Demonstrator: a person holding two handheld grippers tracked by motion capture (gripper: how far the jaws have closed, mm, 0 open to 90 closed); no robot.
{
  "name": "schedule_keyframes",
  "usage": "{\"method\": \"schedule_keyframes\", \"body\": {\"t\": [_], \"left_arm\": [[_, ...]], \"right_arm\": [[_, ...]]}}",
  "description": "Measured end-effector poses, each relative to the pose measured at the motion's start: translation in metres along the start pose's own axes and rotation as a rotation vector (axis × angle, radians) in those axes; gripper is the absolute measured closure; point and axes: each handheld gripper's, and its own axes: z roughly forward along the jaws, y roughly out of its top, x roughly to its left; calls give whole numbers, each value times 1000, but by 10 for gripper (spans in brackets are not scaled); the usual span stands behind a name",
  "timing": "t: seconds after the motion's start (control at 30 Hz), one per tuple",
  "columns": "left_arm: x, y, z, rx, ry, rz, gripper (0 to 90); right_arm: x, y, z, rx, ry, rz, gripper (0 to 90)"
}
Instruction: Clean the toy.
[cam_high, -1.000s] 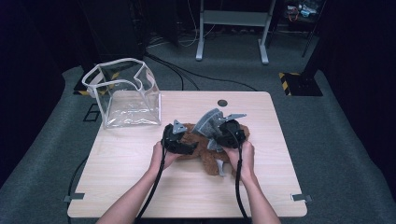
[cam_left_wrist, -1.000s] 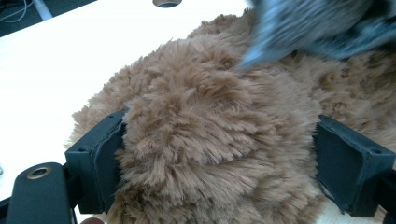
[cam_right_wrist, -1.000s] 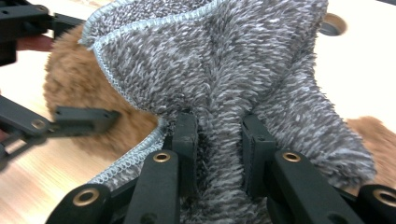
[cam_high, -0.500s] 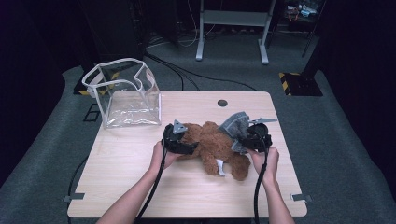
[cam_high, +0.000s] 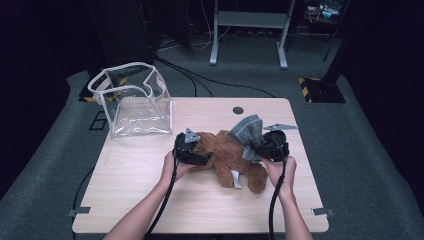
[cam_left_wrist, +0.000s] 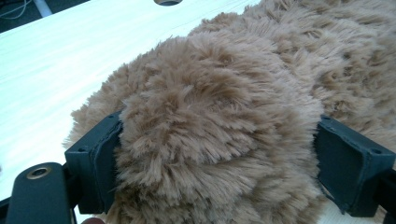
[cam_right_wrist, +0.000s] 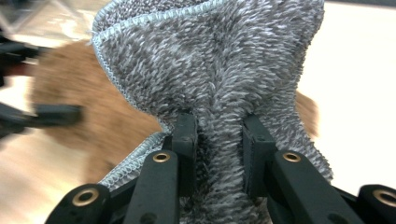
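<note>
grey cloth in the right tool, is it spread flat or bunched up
Bunched up. The grey cloth is pinched into a narrow fold between the right tool jaws and fans out above them, raised over the teddy bear.

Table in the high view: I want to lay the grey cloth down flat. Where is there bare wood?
The near strip of the table, between the forearms and toward the left edge, is bare; so is the far right corner beside the hole. The middle is crowded by the teddy bear and both grippers; the clear bag fills the far left corner.

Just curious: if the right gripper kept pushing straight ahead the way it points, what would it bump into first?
Probably the brown teddy bear, lying just beyond the grey cloth the right gripper already pinches; depth is blurry.
</note>
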Motion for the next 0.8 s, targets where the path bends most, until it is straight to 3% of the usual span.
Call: {"method": "schedule_keyframes", "body": {"t": [0.17, 0.27, 0.37, 0.5, 0.8], "left_arm": [[0, 0, -1, 2, -1, 2, 132], [0, -1, -1, 0, -3, -2, 132], [0, -1, -1, -3, -4, -4, 133], [1, -1, -1, -4, -7, 0, 134], [0, 0, 0, -10, -9, 3, 133]], "right_arm": [[38, 14, 24, 28, 48, -84, 713], [56, 15, 43, 65, 69, -97, 711], [66, 11, 54, 100, 27, -141, 712], [55, 6, 45, 89, 0, -130, 712], [-2, -18, 14, 75, -56, -22, 712]]}}
